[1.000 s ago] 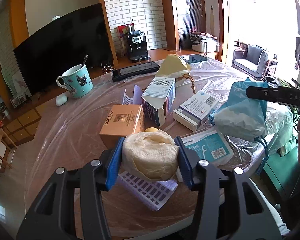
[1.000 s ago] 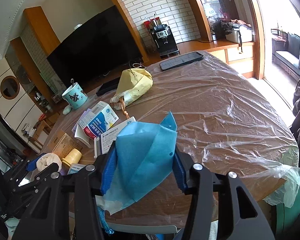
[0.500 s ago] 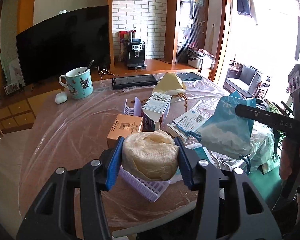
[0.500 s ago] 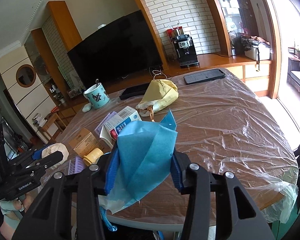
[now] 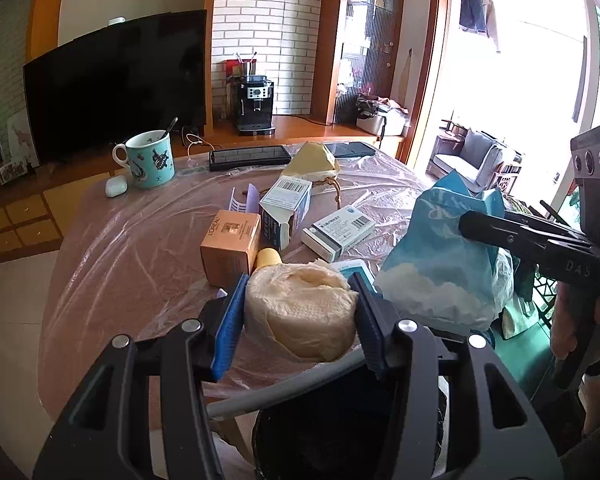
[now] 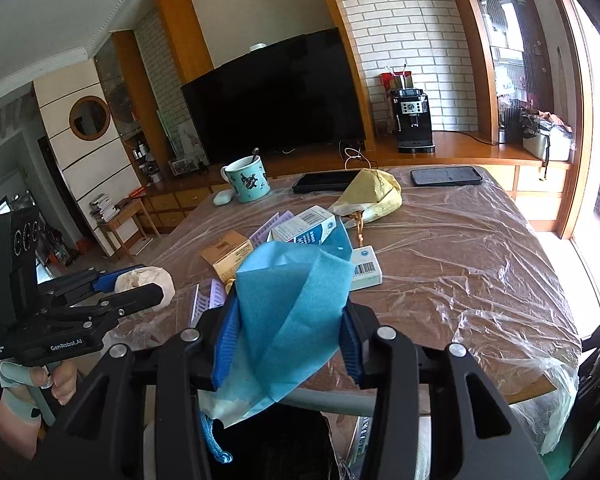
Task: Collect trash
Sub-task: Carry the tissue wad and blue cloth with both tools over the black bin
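Note:
My left gripper (image 5: 300,300) is shut on a crumpled cream tissue wad (image 5: 300,316), held just off the table's near edge. The right gripper (image 6: 288,320) is shut on a blue mask (image 6: 292,300) with a pale underside and a blue cord hanging down. Each gripper shows in the other's view: the right gripper (image 5: 520,236) with the blue mask (image 5: 440,256) to my right, the left gripper (image 6: 112,292) with the tissue wad (image 6: 148,280) to my left. Under both grippers lies a dark bin opening (image 5: 320,432) with a grey rim (image 5: 284,388).
On the film-covered table (image 5: 120,248) lie a tan L'Oreal box (image 5: 230,240), white medicine boxes (image 5: 336,232), a yellow bag (image 5: 312,160), a purple plastic tray (image 6: 208,300), a turquoise mug (image 5: 150,160) and two dark screens (image 5: 250,156). A hand (image 6: 56,384) grips the left tool.
Both grippers pulled back and rose from the table with their items still gripped. The table has receded, and the dark bin and its grey rim came into view below.

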